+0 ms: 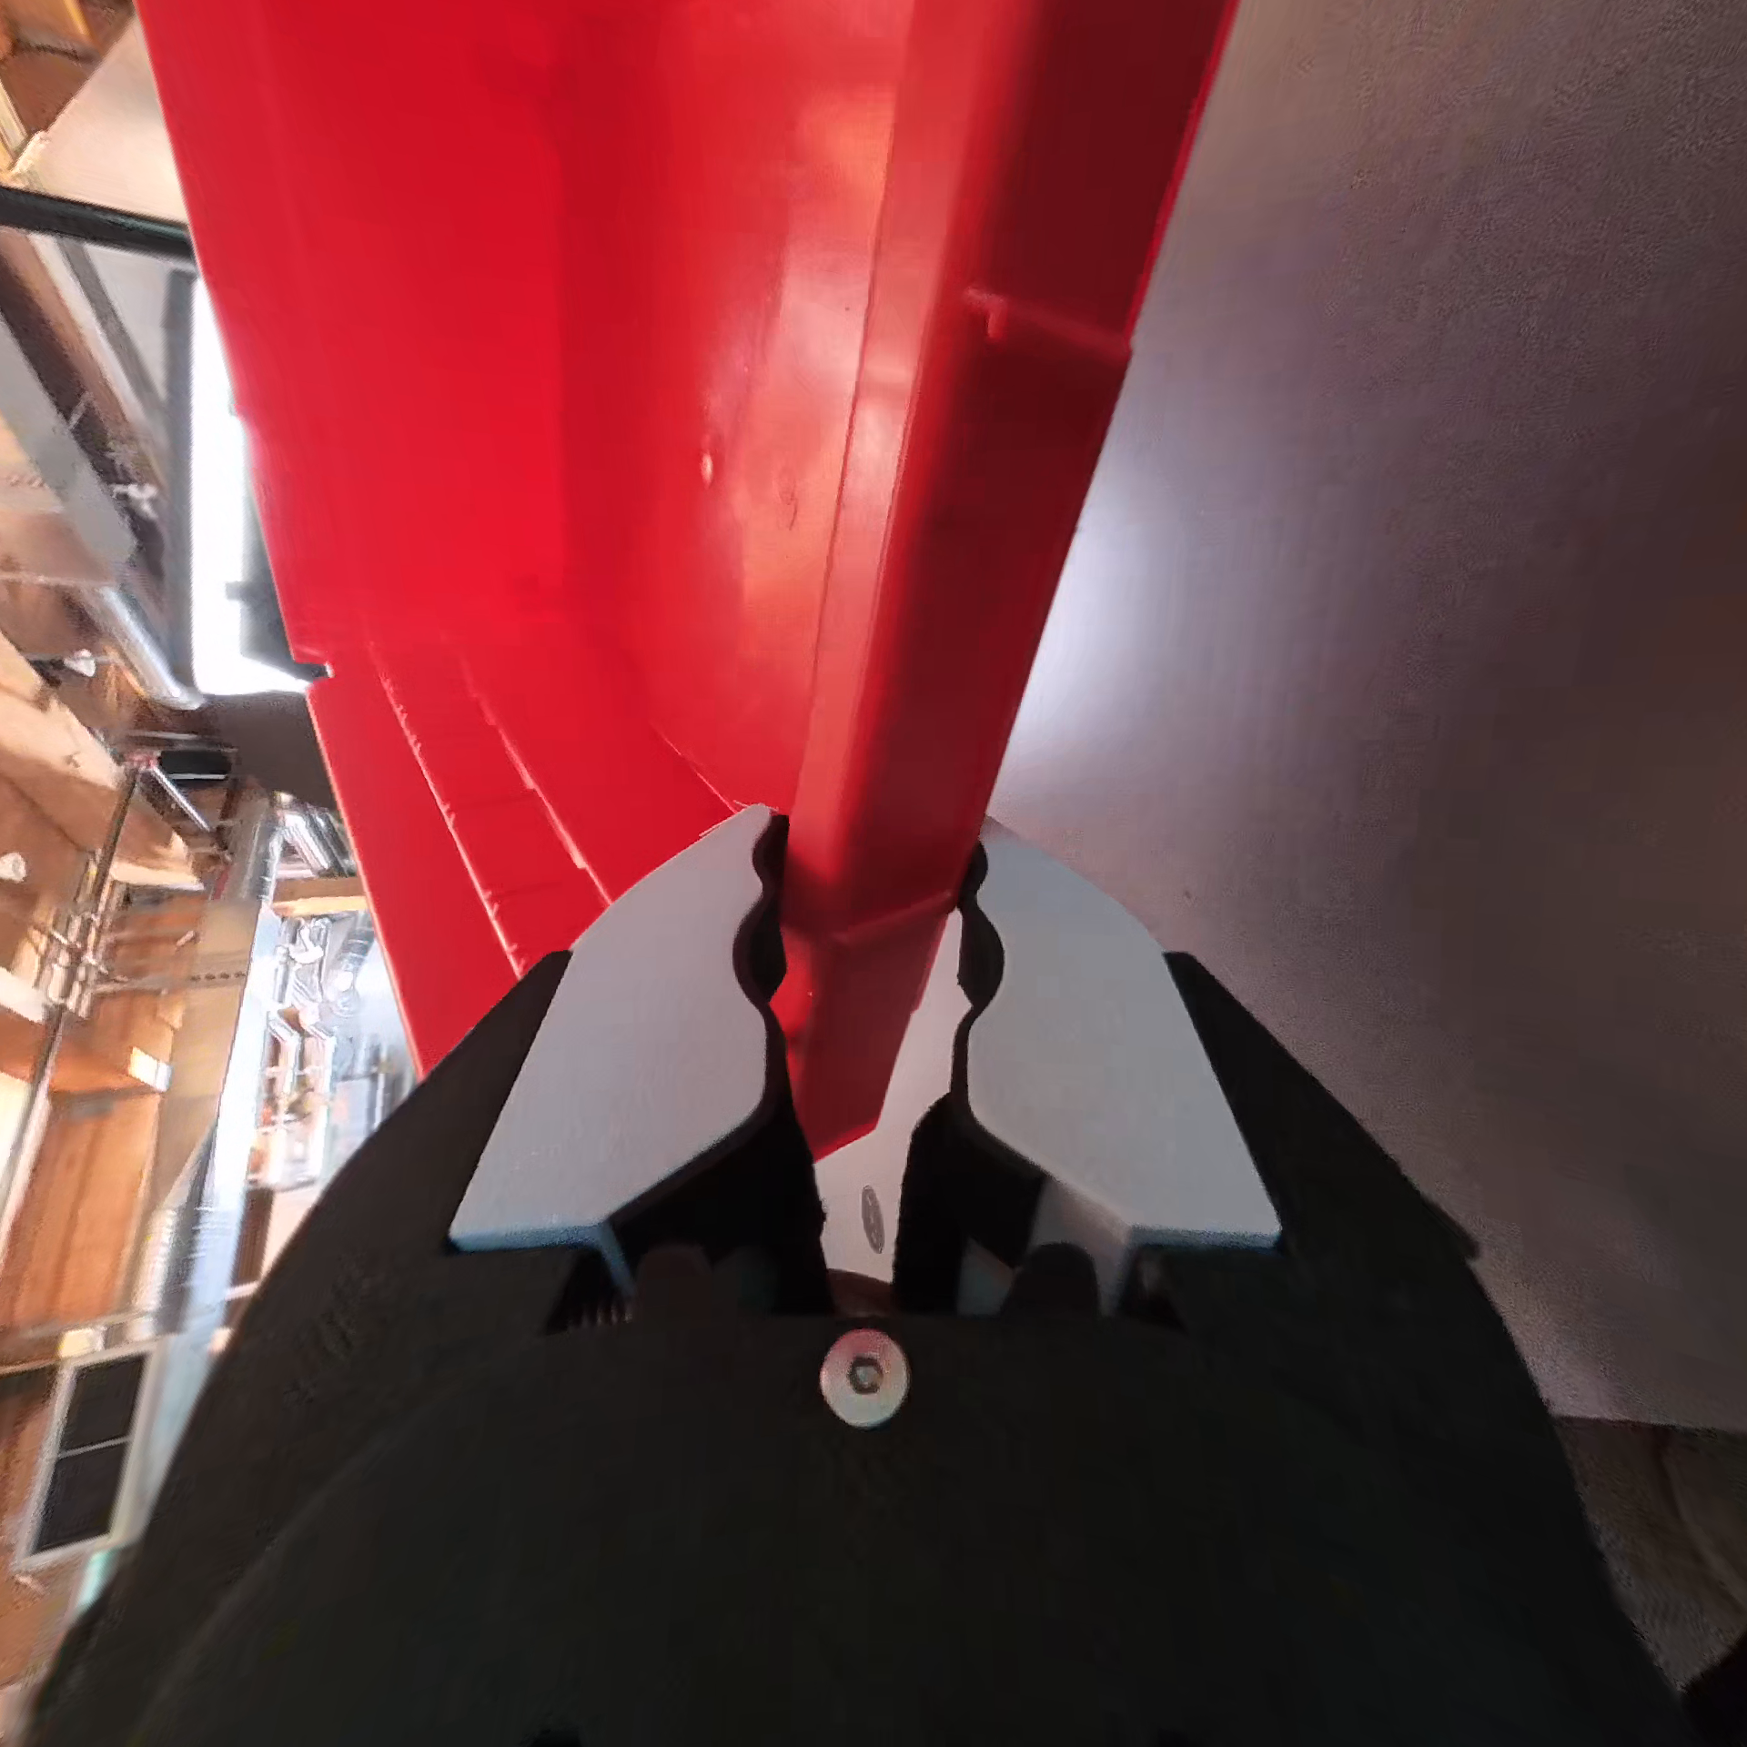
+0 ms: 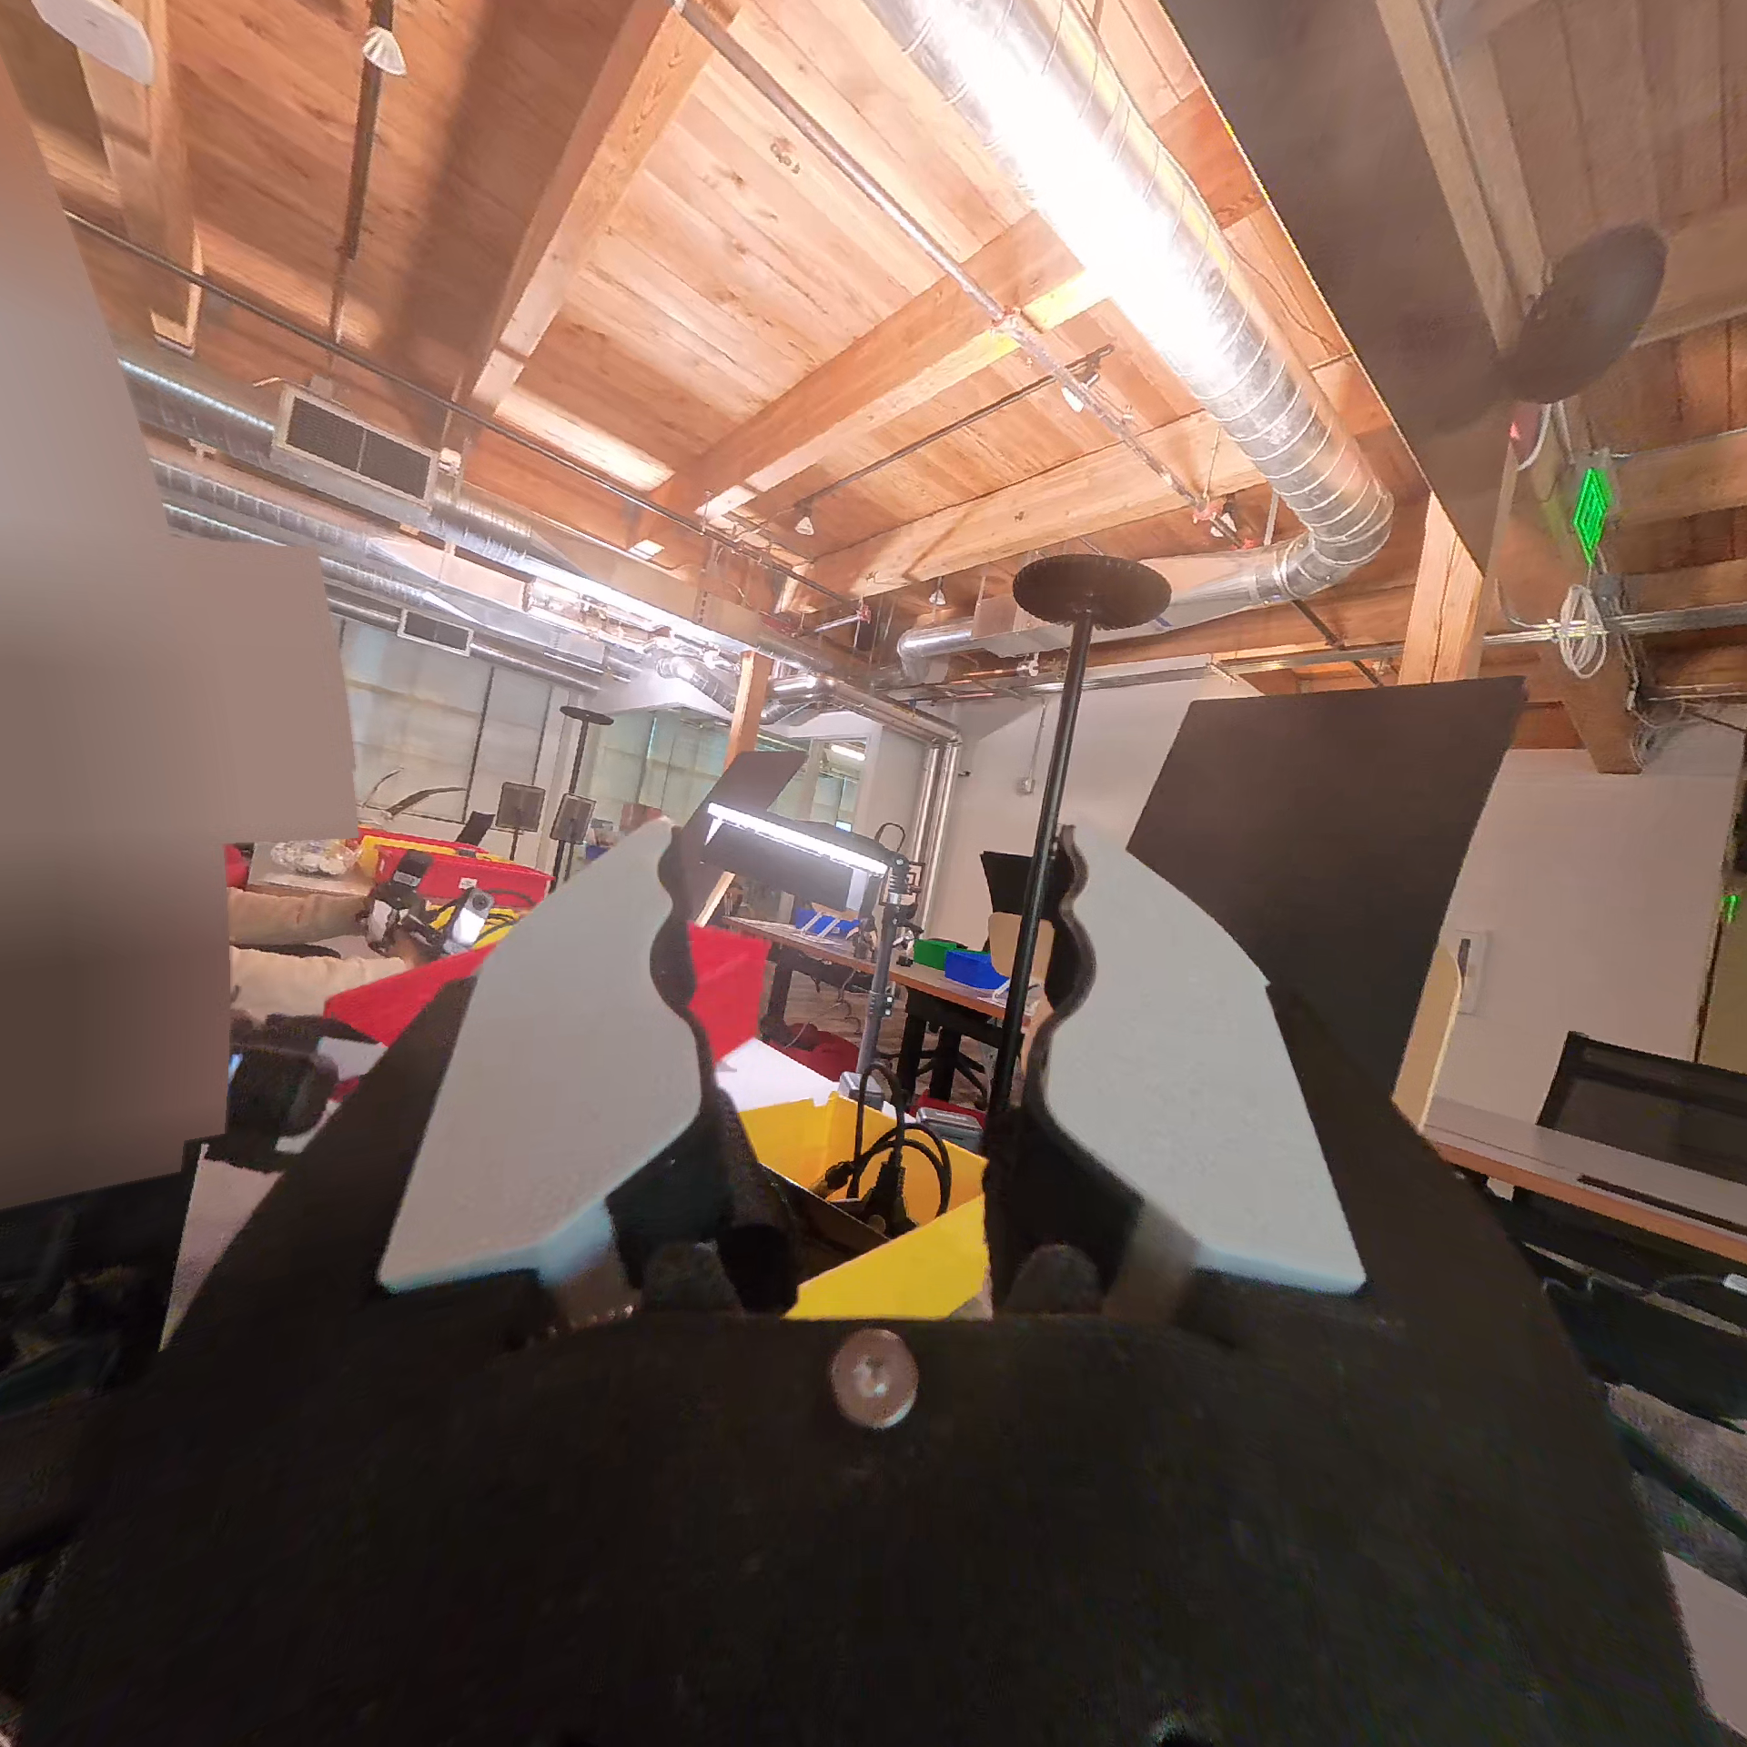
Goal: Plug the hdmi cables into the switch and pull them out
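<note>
In the left wrist view my left gripper (image 1: 874, 832) is shut on the rim of a red plastic bin (image 1: 567, 378), which fills the upper middle of that view. My right gripper (image 2: 865, 837) is open and empty, tilted up toward the ceiling. Below it, between its fingers, a yellow bin (image 2: 889, 1267) holds coiled black cables (image 2: 889, 1163) with plugs. A small grey box (image 2: 945, 1125) lies at the bin's far edge; I cannot tell if it is the switch. The red bin also shows in the right wrist view (image 2: 728, 993), beyond the yellow bin.
A grey surface (image 1: 1418, 567) lies right of the red bin. In the right wrist view a black pole stand (image 2: 1049, 851) and a lit lamp panel (image 2: 794, 837) rise behind the yellow bin. A sleeved arm (image 2: 284, 922) holds a device at the left. More tables and bins stand farther back.
</note>
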`<act>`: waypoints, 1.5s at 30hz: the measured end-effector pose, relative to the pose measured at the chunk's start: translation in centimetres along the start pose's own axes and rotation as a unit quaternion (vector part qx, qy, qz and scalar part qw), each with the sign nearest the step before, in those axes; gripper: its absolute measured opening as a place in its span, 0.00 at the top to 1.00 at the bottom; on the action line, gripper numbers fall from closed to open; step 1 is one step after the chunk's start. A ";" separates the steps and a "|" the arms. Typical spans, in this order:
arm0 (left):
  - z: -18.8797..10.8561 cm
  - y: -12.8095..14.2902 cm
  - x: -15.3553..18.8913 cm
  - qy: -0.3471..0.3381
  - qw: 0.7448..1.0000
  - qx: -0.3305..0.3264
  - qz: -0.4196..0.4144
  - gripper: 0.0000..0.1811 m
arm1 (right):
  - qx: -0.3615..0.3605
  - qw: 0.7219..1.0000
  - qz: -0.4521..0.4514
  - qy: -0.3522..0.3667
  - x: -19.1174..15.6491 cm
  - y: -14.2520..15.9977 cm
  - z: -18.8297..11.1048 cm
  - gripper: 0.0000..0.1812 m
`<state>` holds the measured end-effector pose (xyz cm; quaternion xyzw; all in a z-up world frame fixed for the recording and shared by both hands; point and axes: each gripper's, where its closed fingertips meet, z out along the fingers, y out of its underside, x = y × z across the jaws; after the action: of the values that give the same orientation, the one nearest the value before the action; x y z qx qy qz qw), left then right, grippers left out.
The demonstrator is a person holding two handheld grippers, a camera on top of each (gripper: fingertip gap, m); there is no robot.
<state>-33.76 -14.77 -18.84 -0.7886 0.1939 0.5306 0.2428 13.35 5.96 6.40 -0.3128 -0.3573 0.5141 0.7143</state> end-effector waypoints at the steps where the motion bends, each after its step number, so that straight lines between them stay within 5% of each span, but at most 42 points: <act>1: -0.4 -0.5 -0.7 -0.007 1.000 0.008 -0.013 0.82 | -0.007 1.000 -0.001 0.002 0.1 0.1 -0.1 0.59; 12: -5.3 -9.4 -6.3 -0.090 0.995 0.053 0.000 0.83 | -0.052 0.998 -0.027 0.027 0.8 0.8 -0.8 0.62; 22: -9.4 -20.4 -5.4 -0.080 0.977 0.181 0.075 0.83 | -0.086 0.994 -0.062 0.031 0.8 1.0 -1.5 0.64; 29: -12.8 -32.1 -0.6 0.003 0.939 0.340 0.043 0.83 | -0.216 0.966 -0.133 0.045 2.2 4.1 -3.6 0.69; 34: -12.9 -39.0 3.7 0.059 0.917 0.387 0.077 0.83 | -0.284 0.950 -0.119 0.049 3.2 5.7 -5.3 0.73; 40: -11.9 -43.8 9.0 0.128 0.901 0.401 0.108 0.83 | -0.383 0.915 -0.123 0.016 3.3 8.5 -8.0 0.80; 45: -10.1 -44.6 13.4 0.161 0.899 0.380 0.148 0.83 | -0.482 0.868 -0.116 -0.040 2.6 12.1 -10.8 0.80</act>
<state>3.71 14.58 -20.22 -0.6732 0.5318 0.3119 0.4084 16.71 10.91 -8.84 -0.5539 -0.6223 0.2036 0.5143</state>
